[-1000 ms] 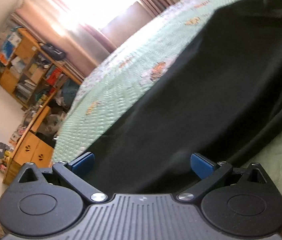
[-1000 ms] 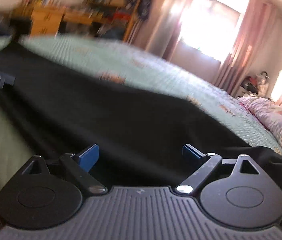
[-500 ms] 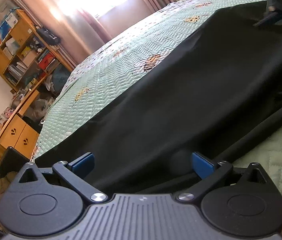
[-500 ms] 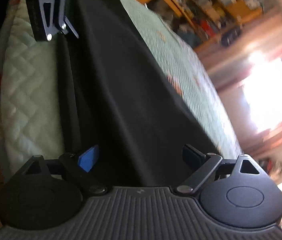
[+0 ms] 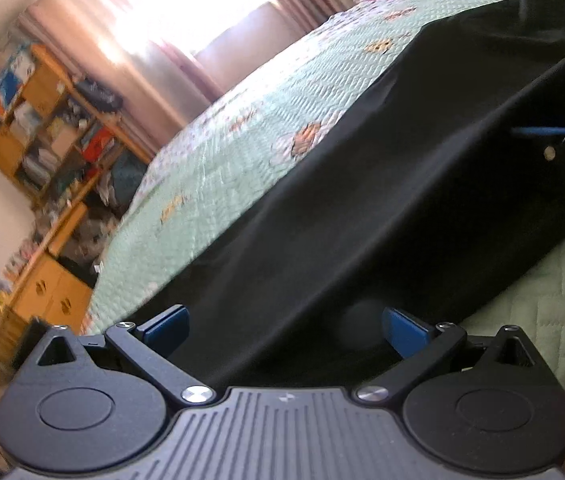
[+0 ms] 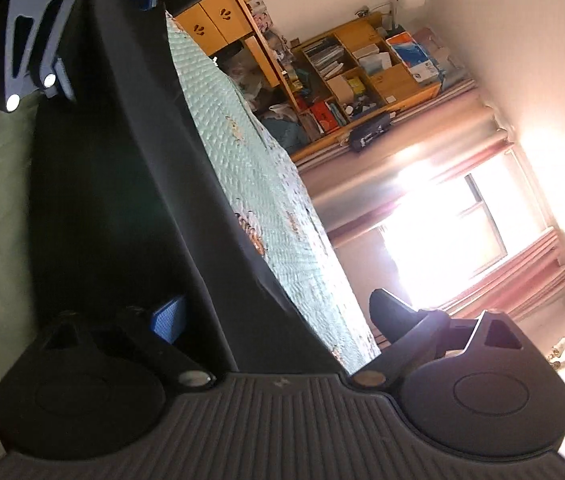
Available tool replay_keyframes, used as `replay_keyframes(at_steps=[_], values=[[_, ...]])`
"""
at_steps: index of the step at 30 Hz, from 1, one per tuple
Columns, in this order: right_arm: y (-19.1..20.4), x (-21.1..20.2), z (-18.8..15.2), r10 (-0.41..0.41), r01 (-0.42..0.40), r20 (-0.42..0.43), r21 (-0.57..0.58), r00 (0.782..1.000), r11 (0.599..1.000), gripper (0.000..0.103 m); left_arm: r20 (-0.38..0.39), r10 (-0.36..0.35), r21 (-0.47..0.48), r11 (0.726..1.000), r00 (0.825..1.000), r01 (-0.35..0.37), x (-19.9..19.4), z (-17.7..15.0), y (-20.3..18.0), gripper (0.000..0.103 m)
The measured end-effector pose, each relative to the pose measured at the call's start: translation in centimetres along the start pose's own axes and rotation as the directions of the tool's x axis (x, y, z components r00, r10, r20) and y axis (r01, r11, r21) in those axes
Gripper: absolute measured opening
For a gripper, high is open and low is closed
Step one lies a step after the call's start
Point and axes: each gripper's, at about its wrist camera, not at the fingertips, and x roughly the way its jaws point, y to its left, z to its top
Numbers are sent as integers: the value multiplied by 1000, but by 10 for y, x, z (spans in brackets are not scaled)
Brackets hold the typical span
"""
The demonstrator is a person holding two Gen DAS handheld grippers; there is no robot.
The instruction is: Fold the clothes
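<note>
— Shelving (image 5: 48,128) of orange wood is seen at the far left of the left wrist view, crammed with boxes and books, beside pink curtains (image 5: 154,60) lit by a bright window. What is found further right?

— Green quilted bedding (image 5: 250,152) with small printed figures is spread across the middle, and the black garment (image 5: 382,208) is laid over its near side, reaching down to the left gripper (image 5: 284,326). Its blue pads (image 5: 404,330) are held wide apart, with cloth seen between them but not pinched.

— And at the right edge?

— The right gripper (image 5: 562,120) is glimpsed there against the garment's far end, though its detail is blurred.

— How is the right wrist view arranged?

— The left gripper (image 6: 62,28) is seen at upper left, at the garment's (image 6: 114,184) other end. The garment is seen edge-on as a dark band, with the bedding (image 6: 266,216) to its right. The right gripper (image 6: 278,316) is spread open; one blue pad (image 6: 168,318) is placed left of the cloth edge and the other finger right of it, nothing being clamped.
</note>
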Motion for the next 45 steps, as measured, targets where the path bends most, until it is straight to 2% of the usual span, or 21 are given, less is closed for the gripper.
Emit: replay_keyframes(at_steps=[4, 9, 15, 17, 19, 20, 21, 23, 26, 30, 33, 35, 36, 37, 40, 45], values=[[-16, 2, 1, 2, -2, -8, 87, 1000, 996, 94, 67, 28, 65, 997, 997, -32, 0, 12, -8, 102], [-30, 5, 3, 11, -7, -22, 182, 1000, 983, 95, 137, 31, 68, 997, 990, -41, 9, 31, -8, 102], [-30, 3, 0, 16, -11, -25, 191, 1000, 981, 95, 170, -6, 220, 975, 985, -32, 27, 30, -37, 102], [-30, 4, 0, 20, -15, -24, 194, 999, 981, 95, 195, 21, 266, 961, 981, -74, 40, 26, -45, 102], [-27, 1, -2, 28, -23, -26, 195, 999, 981, 95, 207, 2, 209, 977, 978, -47, 45, 29, -35, 82], [-27, 3, -1, 33, -28, -27, 193, 999, 981, 95, 213, -9, 180, 983, 977, -30, 47, 30, -30, 51], [-25, 3, -1, 41, -35, -28, 188, 999, 982, 95, 204, -50, 126, 992, 978, 25, 47, 33, -20, 38], [-19, -2, -5, 52, -45, -37, 163, 998, 986, 95, 216, -95, 42, 995, 972, 88, 44, 37, -7, 30], [-9, -9, -12, 101, -93, -57, 129, 993, 987, 95, 239, -113, 13, 993, 964, 113, 38, 36, -3, 20], [3, -8, -11, 110, -107, -82, 42, 991, 993, 94, 263, -129, -33, 989, 956, 142, 32, 34, 3, 20], [4, 5, -11, 78, -78, -90, -2, 993, 997, 92, 260, -132, -50, 988, 957, 150, 29, 30, 6, 20], [-3, 14, -10, 69, -65, -107, 41, 992, 997, 68, 262, -133, -43, 988, 956, 149, 30, 31, 7, 20], [-10, 18, -9, 72, -63, -120, 80, 990, 995, 40, 263, -132, -37, 988, 956, 147, 30, 30, 6, 20], [-15, 21, -8, 78, -64, -129, 112, 989, 992, 22, 265, -129, -36, 989, 956, 144, 29, 30, 5, 20], [-19, 23, -5, 102, -82, -138, 143, 985, 986, 10, 265, -124, -35, 990, 956, 138, 26, 26, 2, 20], [-31, -12, 9, 106, -87, -91, 190, 990, 978, 9, 302, -119, -9, 992, 946, 128, 2, 8, 7, 20]])
